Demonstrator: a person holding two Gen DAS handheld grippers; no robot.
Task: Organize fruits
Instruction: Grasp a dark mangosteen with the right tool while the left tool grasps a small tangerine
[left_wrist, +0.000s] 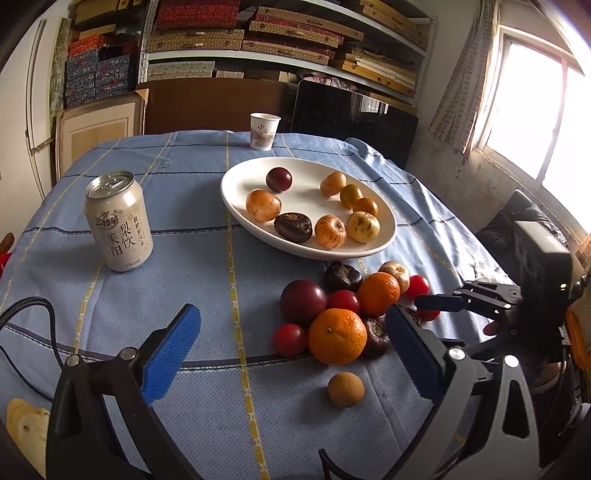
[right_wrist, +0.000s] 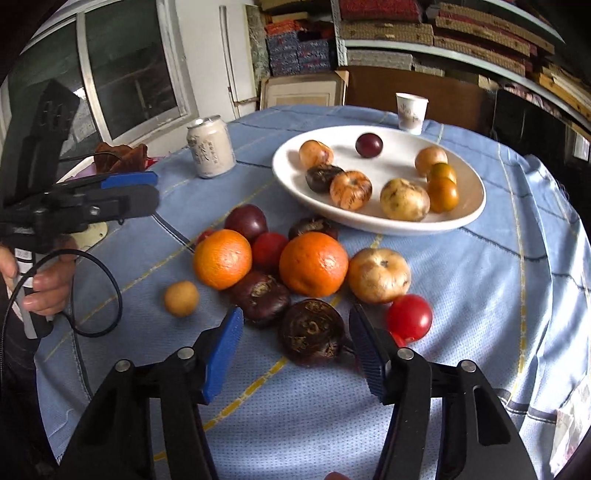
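Note:
A white oval plate (left_wrist: 306, 197) (right_wrist: 399, 147) holds several fruits. In front of it a loose pile lies on the blue cloth: two oranges (left_wrist: 337, 336) (right_wrist: 313, 264), a purple plum (left_wrist: 303, 301), red tomatoes (right_wrist: 409, 316), dark brown fruits and a small tan fruit (left_wrist: 345, 394). My left gripper (left_wrist: 291, 312) hovers wide open just before the pile, with the near orange ahead of its gap. My right gripper (right_wrist: 295, 321) stands open around a dark brown fruit (right_wrist: 312, 334); a gap shows at the left pad (right_wrist: 223, 354). Each gripper also shows in the other's view: right gripper (left_wrist: 436, 306), left gripper (right_wrist: 157, 190).
A white drink can (left_wrist: 118, 221) stands left of the plate, and a paper cup (left_wrist: 264, 131) stands behind it at the table's far edge. A cable (right_wrist: 103, 295) trails on the cloth by a hand (right_wrist: 48, 284). Shelves of boxes fill the back wall.

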